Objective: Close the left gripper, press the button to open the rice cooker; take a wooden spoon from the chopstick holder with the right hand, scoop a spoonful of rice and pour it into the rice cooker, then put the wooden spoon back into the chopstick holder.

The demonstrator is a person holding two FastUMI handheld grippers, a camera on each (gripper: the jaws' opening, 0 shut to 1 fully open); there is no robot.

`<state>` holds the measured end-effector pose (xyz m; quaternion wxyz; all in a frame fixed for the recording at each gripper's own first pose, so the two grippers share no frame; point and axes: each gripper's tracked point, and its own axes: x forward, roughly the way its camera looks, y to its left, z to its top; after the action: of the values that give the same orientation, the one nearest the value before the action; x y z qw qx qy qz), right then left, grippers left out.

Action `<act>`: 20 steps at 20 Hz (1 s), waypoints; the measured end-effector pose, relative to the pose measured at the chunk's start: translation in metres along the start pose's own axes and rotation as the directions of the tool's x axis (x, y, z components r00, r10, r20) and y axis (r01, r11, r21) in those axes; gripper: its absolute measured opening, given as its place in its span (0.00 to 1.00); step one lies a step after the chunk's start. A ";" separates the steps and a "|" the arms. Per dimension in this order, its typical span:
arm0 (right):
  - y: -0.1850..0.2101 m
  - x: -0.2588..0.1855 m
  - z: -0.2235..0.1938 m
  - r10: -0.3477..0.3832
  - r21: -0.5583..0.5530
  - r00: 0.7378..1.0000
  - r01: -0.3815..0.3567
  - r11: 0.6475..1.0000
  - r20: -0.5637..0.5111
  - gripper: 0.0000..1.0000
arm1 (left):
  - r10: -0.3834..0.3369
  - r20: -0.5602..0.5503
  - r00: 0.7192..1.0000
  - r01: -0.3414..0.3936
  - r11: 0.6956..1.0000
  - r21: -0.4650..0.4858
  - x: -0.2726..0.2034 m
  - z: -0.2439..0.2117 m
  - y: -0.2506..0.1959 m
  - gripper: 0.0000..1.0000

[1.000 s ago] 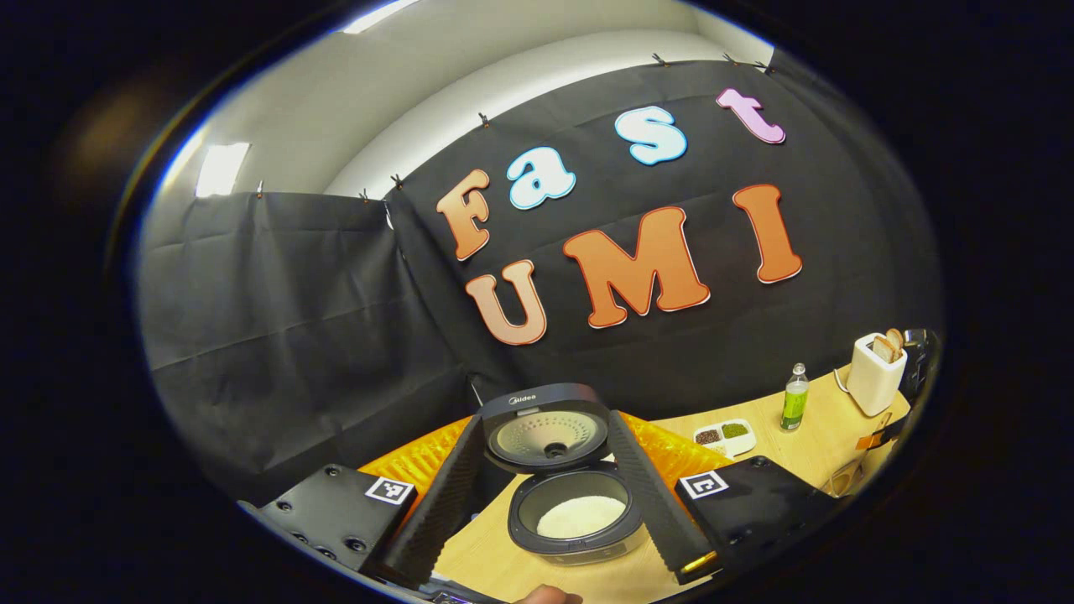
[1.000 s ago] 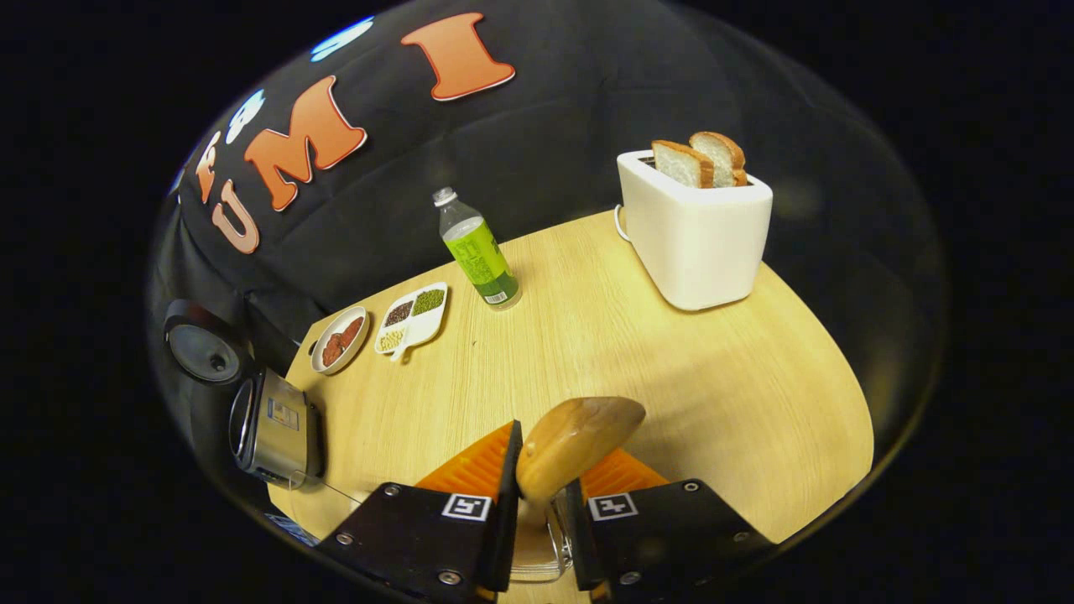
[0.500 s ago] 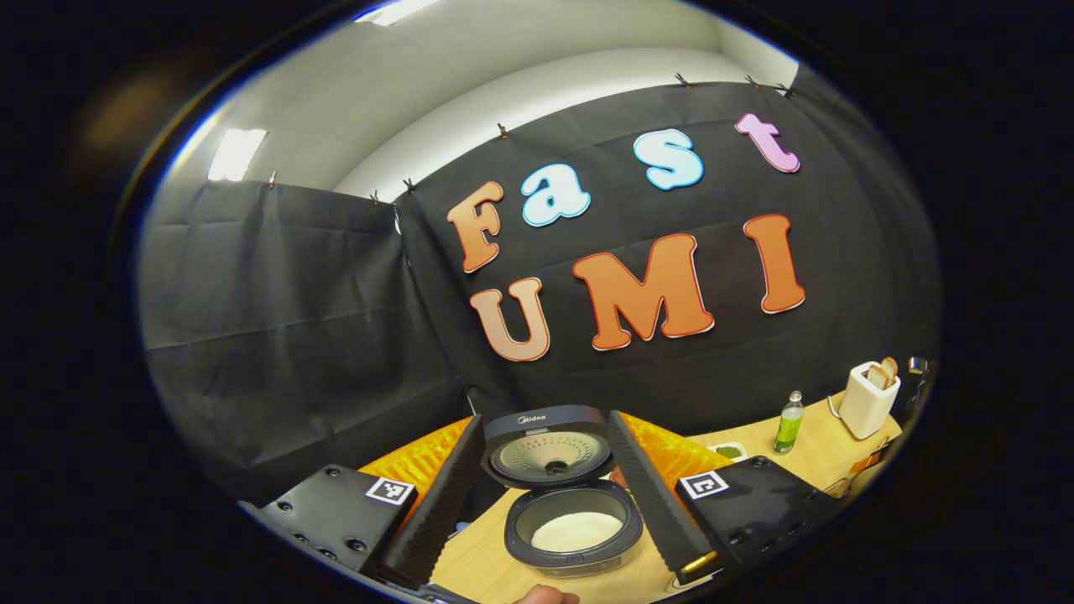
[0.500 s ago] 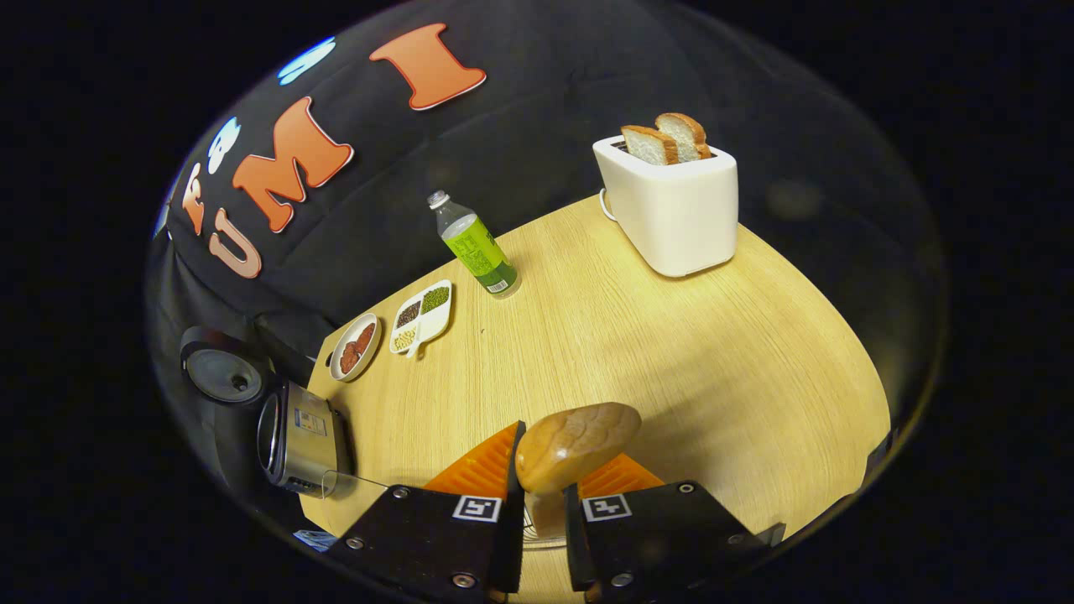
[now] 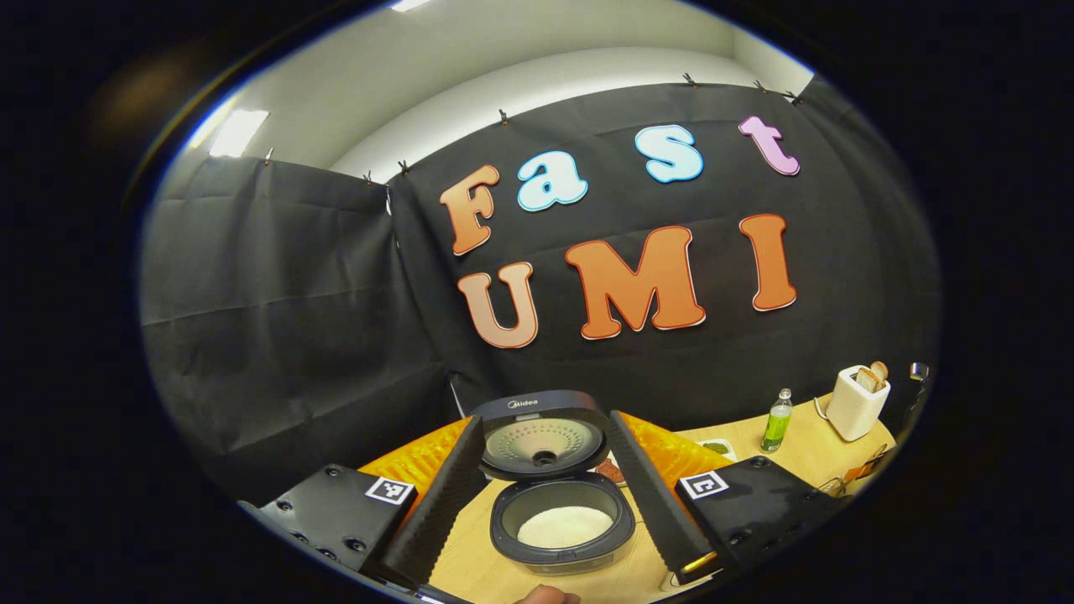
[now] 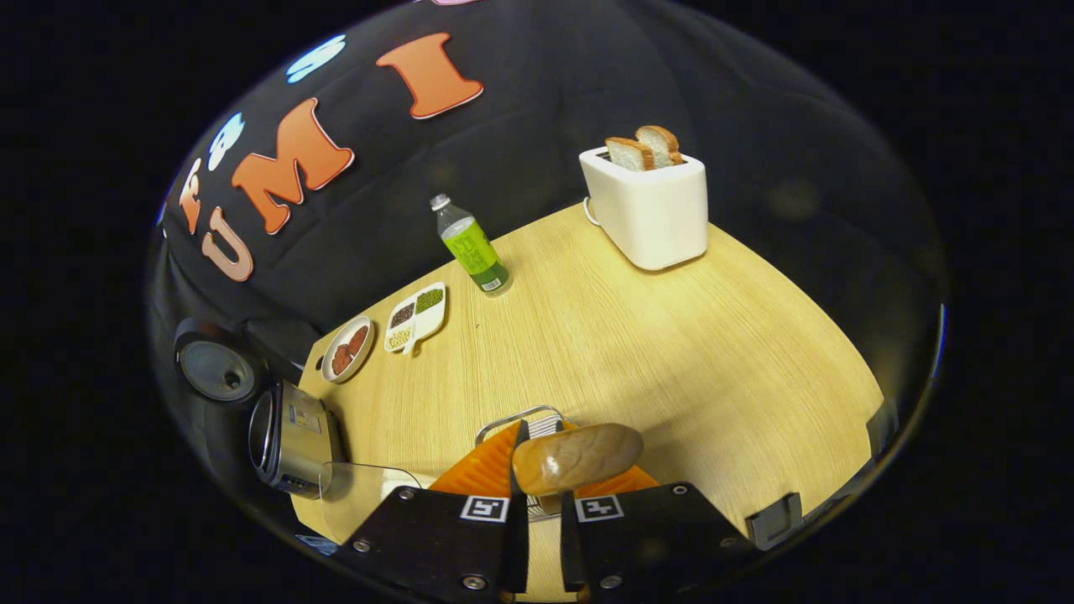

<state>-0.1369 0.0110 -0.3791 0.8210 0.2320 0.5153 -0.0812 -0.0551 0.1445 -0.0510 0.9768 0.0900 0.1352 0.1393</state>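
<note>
The rice cooker (image 5: 560,537) stands with its lid (image 5: 541,434) raised, and white rice lies in its pot. My left gripper (image 5: 545,424) hangs open in front of it, a finger on each side, touching nothing. In the right gripper view, my right gripper (image 6: 544,491) is shut on the handle of the wooden spoon (image 6: 577,457), whose bowl sticks up above the fingers. The wire rim of the chopstick holder (image 6: 520,417) shows just beyond the fingertips, and the spoon handle drops into it. The cooker (image 6: 289,436) is seen side-on at the left.
On the wooden table (image 6: 671,352) stand a white toaster (image 6: 646,205) with bread, a green bottle (image 6: 471,256), a divided dish of beans (image 6: 415,317) and a small round plate (image 6: 346,349). A clear container (image 6: 361,491) sits by the cooker. A fingertip (image 5: 545,596) shows at the bottom edge.
The right gripper has moved back and down with the spoon, and the holder's wire rim has come into view. The left gripper has drawn slightly away from the cooker.
</note>
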 end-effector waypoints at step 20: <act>0.129 -0.105 0.018 0.148 -0.134 0.971 -0.124 0.983 0.189 0.13 | -0.160 0.001 0.987 0.160 0.987 -0.017 0.049 -0.030 0.002 0.92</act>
<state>-0.1222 0.1049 -0.2419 0.8844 0.2073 0.4179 -0.0161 -0.0192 0.1649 -0.0903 0.9856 0.0702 0.1411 0.0616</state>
